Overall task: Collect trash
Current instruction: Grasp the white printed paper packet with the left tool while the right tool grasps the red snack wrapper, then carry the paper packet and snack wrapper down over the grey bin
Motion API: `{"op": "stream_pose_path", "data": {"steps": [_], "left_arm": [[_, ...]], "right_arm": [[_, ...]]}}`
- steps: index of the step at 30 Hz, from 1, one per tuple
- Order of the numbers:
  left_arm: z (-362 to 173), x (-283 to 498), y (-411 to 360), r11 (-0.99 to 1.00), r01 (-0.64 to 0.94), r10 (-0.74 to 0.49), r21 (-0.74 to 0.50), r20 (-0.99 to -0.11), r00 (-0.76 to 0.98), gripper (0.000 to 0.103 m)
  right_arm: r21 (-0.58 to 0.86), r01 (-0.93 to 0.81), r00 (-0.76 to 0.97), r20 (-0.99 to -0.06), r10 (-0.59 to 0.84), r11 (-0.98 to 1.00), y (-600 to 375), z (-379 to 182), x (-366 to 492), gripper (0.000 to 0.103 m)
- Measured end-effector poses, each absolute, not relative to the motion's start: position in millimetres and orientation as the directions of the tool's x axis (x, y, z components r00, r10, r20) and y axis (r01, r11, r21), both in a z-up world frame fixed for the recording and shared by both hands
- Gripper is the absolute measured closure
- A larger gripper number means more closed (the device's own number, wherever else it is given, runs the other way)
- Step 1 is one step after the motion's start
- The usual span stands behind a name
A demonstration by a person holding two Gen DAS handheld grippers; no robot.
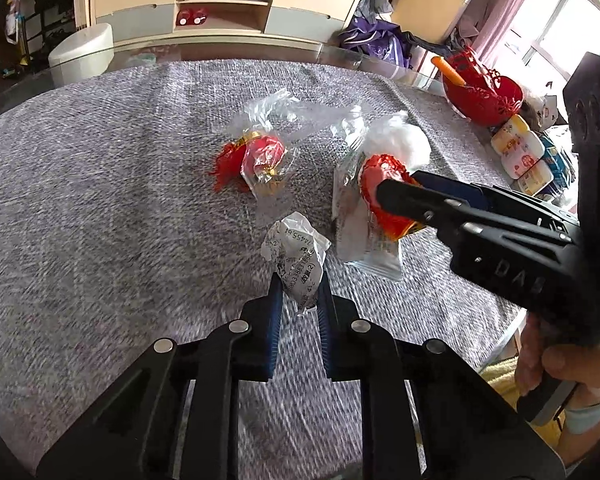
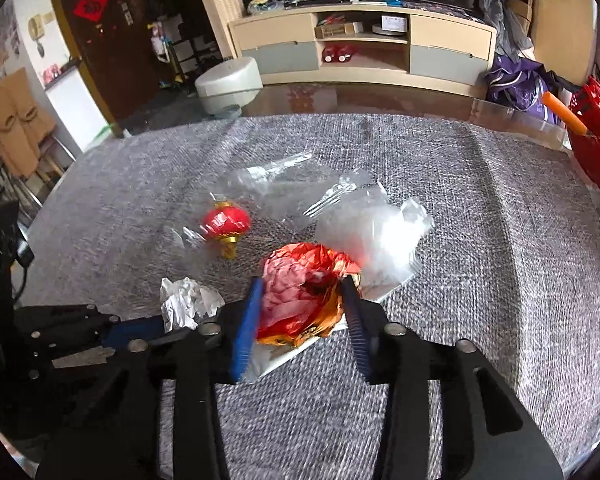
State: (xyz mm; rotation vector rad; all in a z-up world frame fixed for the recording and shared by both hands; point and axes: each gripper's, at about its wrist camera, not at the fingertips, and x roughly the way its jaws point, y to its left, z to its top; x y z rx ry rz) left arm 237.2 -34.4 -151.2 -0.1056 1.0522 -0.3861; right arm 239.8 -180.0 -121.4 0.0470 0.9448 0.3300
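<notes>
Your left gripper (image 1: 299,295) pinches the crumpled white printed paper ball (image 1: 296,258). At its two o'clock, your right gripper (image 2: 302,312) clamps the crinkled red-and-gold foil wrapper (image 2: 300,298) on the grey woven tablecloth (image 2: 480,240).

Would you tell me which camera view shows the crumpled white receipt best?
The left wrist view shows it best: the crumpled white receipt sits centered between the left gripper fingers, its printed digits legible. In the right wrist view the receipt appears off to the left, smaller, its lower part hidden behind the gripper.
</notes>
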Motion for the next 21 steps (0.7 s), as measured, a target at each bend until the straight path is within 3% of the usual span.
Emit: {"op": "stream_pose_path", "data": {"steps": [13, 21], "left_arm": [[-104, 152, -29, 0.929, 0.271, -0.360, -0.251, -0.781, 0.511, 0.088], [-105, 87, -25, 0.936, 0.261, -0.341, -0.234, -0.781, 0.523, 0.088]], "right_arm": [[0.233, -0.260, 0.575, -0.742, 0.344, 0.937, -200, -80, 159, 0.064], [0.247, -0.249, 0.578, -0.738, 0.348, 0.937, -208, -82, 97, 0.064]]}}
